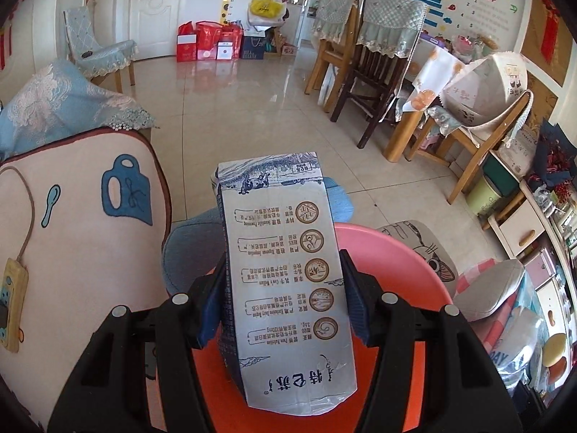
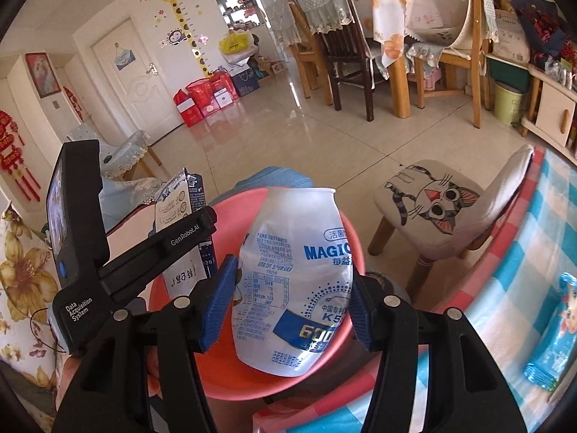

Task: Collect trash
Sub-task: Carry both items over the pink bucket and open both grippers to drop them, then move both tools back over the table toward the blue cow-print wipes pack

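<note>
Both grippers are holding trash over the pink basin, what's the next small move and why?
Probably open the right gripper first: its crushed white bottle already hangs over the pink basin, so it should drop in. The left gripper with the milk carton can follow.

There were two grippers: the left gripper (image 1: 285, 299) at the lower centre of its own view, and the right gripper (image 2: 288, 299) at the lower centre of its view. One milk carton (image 1: 285, 288) sat between the left pads, and one white plastic drink bottle (image 2: 299, 285) between the right pads. One pink basin (image 2: 223, 368) lay beneath both. One cat-faced stool (image 2: 432, 205) stood at the right of the right view. One blue snack packet (image 2: 555, 335) lay at the lower right. One green bin (image 2: 506, 103) stood at the upper right. One white door (image 1: 158, 3) showed at the upper left.
</note>
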`<state>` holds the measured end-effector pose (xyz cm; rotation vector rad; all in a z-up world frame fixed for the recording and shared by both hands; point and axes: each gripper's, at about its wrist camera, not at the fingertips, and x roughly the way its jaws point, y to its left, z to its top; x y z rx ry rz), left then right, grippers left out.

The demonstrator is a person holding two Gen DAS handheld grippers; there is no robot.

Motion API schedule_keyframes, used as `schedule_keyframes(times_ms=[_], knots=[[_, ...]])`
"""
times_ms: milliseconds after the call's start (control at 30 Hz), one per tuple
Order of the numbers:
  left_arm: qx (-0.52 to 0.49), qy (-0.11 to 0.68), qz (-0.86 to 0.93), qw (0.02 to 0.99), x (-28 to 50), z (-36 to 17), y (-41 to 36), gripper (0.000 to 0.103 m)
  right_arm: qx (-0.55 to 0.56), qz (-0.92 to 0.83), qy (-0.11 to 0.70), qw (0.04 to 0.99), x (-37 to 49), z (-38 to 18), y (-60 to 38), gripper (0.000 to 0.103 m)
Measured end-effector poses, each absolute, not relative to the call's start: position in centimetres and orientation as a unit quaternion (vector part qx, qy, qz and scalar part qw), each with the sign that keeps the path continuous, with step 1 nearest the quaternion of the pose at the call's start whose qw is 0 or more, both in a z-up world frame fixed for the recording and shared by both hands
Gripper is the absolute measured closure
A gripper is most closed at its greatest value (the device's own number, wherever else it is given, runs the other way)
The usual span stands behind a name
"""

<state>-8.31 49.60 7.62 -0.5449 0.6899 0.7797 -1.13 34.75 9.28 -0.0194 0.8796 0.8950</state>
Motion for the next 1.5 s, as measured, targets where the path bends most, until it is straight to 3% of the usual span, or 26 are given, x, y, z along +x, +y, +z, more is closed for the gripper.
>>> schedule_keyframes(times_ms=[133,167,400,833,1167,1500], knots=[[-0.243,0.331,0.371,0.833,-8.0,7.5,49.4,0.044,-0.014,0.428,0.418,0.801,-1.2,8.6,35.8,0.042],[-0.239,0.333,0.372,0.833,-7.9,7.5,49.3,0.044,-0.016,0.424,0.416,0.804,-1.3,8.5,35.8,0.036],[-0.234,0.325,0.361,0.843,-7.8,7.9,48.6,0.040,-0.012,0.392,0.385,0.835,-2.0,8.6,33.0,0.024],[-0.153,0.212,0.308,0.915,-6.9,11.2,42.1,0.021,0.002,0.317,0.358,0.878,-4.4,8.7,23.8,0.021],[-0.138,0.179,0.217,0.950,-5.3,12.6,36.5,0.019,0.015,0.272,0.357,0.893,-5.6,7.9,16.8,0.014],[-0.081,0.215,0.143,0.963,-2.9,12.7,29.3,0.019,0.030,0.233,0.362,0.902,-6.3,6.8,10.0,0.014]])
